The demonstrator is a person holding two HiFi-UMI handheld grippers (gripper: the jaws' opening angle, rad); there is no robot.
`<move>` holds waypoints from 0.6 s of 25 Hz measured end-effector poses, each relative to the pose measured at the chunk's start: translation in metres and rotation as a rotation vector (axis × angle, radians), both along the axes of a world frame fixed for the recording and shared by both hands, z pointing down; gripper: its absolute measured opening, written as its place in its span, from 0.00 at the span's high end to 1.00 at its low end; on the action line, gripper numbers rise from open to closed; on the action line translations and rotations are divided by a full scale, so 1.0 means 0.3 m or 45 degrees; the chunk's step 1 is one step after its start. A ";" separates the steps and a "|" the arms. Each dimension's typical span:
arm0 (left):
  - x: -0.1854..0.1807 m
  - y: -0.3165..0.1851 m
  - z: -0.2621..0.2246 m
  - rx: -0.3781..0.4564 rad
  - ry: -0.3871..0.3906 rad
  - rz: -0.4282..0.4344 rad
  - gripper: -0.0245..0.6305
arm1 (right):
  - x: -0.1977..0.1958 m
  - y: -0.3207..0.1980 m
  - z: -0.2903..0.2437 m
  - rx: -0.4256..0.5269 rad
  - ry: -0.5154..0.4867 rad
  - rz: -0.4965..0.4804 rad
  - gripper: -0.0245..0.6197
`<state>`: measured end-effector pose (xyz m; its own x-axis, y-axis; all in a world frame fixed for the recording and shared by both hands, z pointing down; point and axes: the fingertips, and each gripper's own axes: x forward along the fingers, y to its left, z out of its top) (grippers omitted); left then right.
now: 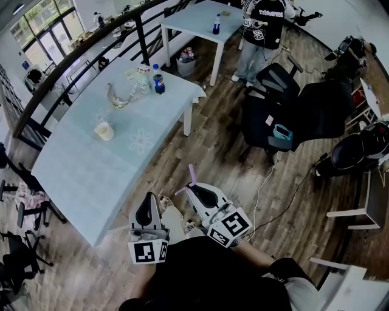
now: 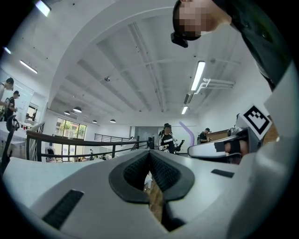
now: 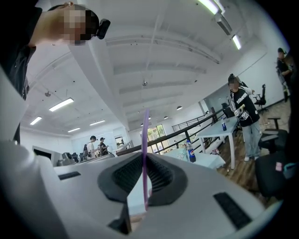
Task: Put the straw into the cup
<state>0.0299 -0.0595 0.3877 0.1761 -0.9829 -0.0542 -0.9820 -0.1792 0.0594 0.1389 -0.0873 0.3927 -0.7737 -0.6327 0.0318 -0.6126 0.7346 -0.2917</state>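
Note:
A small pale cup (image 1: 104,130) stands on the light blue table (image 1: 79,167), well ahead of both grippers and to their left. Both grippers are held low in front of the person's body, off the table's near corner and tilted upward. My right gripper (image 1: 190,187) is shut on a thin purple straw (image 1: 191,174), which rises upright between its pads (image 3: 145,140). In the left gripper view the same straw (image 2: 186,130) shows to the right. My left gripper (image 1: 149,198) is beside the right one, its jaws shut (image 2: 149,154) with nothing between them.
A blue-capped cola bottle (image 1: 158,79) and crumpled clear plastic (image 1: 124,94) lie at the table's far end. A second table (image 1: 200,18) stands behind, with a person (image 1: 262,30) beside it. Black office chairs (image 1: 285,115) crowd the wooden floor to the right. A dark railing (image 1: 73,61) runs along the left.

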 end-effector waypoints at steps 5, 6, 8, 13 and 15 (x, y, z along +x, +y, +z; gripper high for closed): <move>-0.007 -0.103 0.024 -0.014 0.005 0.016 0.94 | 0.011 -0.110 0.008 -0.001 0.001 0.037 0.91; -0.012 -0.125 0.027 -0.015 0.008 0.018 0.94 | 0.007 -0.134 0.012 -0.003 0.003 0.040 0.91; -0.031 -0.172 0.029 -0.015 0.016 0.017 0.94 | -0.014 -0.183 0.017 -0.009 0.006 0.039 0.91; -0.104 -0.313 0.036 -0.025 0.037 -0.006 0.94 | -0.088 -0.325 0.004 0.001 0.010 0.017 0.91; -0.141 -0.374 0.030 -0.024 0.038 -0.014 0.94 | -0.124 -0.388 -0.001 0.002 0.014 0.010 0.91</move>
